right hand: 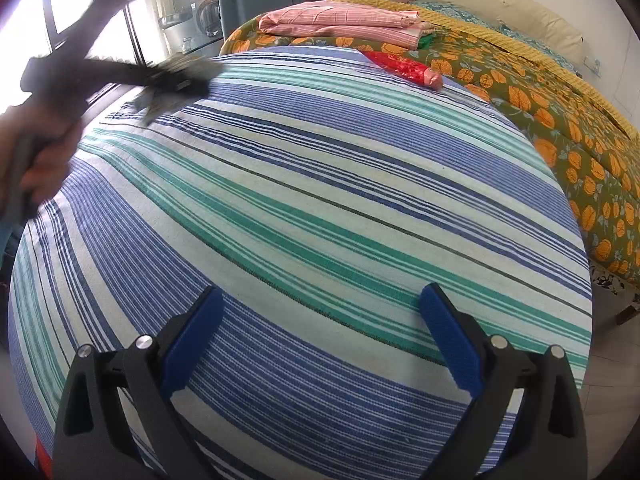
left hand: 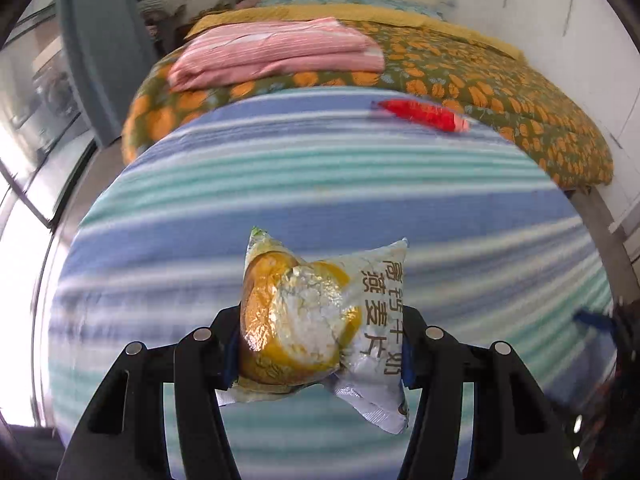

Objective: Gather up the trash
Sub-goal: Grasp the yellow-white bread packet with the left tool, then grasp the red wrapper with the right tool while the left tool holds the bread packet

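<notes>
Left wrist view: the left gripper (left hand: 320, 344) clamps a crinkled snack packet (left hand: 320, 320), long axis crosswise between its 2 fingers, above the striped sheet (left hand: 320, 184). Right gripper (right hand: 320, 344) gapes empty. A red wrapper (right hand: 404, 67) lies near the floral quilt (right hand: 560, 152).

Daylight floods in from windows (right hand: 80, 4) on my left, blown out white. Left view smeared by motion blur; right view sharp. Fisheye bends the striped bedsheet (right hand: 320, 200) and darkens corners.
</notes>
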Action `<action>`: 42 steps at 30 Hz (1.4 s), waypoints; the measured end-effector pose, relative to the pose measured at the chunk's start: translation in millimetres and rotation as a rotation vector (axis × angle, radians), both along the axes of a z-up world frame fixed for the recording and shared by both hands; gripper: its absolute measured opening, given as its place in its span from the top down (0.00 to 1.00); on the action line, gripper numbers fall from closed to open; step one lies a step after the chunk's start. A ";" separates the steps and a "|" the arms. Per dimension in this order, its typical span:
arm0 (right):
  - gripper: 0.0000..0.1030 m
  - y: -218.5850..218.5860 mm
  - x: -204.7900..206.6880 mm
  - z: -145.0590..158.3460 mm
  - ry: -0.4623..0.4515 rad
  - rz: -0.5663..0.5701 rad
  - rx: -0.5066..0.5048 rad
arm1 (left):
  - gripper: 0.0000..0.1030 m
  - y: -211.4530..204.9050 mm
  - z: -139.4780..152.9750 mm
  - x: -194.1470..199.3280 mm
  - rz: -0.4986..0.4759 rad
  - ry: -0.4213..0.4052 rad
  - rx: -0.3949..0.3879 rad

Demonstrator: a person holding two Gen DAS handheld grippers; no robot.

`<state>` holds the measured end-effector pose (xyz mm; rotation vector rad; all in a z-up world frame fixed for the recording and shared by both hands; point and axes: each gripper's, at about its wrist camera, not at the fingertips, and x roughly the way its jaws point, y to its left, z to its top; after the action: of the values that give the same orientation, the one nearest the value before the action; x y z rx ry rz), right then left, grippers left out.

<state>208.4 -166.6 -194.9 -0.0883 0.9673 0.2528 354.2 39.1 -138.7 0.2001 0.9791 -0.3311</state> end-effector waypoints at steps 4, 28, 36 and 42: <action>0.07 -0.3 -0.1 0.0 0.000 0.000 0.001 | 0.45 23.1 -1.1 -59.5 0.059 -0.040 0.037; 0.08 -4.1 4.0 2.5 0.012 0.007 0.034 | 0.04 35.7 -34.6 -93.3 0.173 -0.017 0.000; 0.08 -43.6 138.3 44.4 -0.116 0.042 -0.088 | 0.04 36.4 -34.9 -92.5 0.171 -0.017 0.000; 0.11 -51.4 243.0 26.6 -0.037 0.078 -0.122 | 0.04 36.3 -34.8 -92.3 0.172 -0.017 -0.001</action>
<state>451.5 -218.0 -168.3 -0.2425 0.9431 0.2628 261.9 75.4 -173.5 0.1167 0.9724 -0.1725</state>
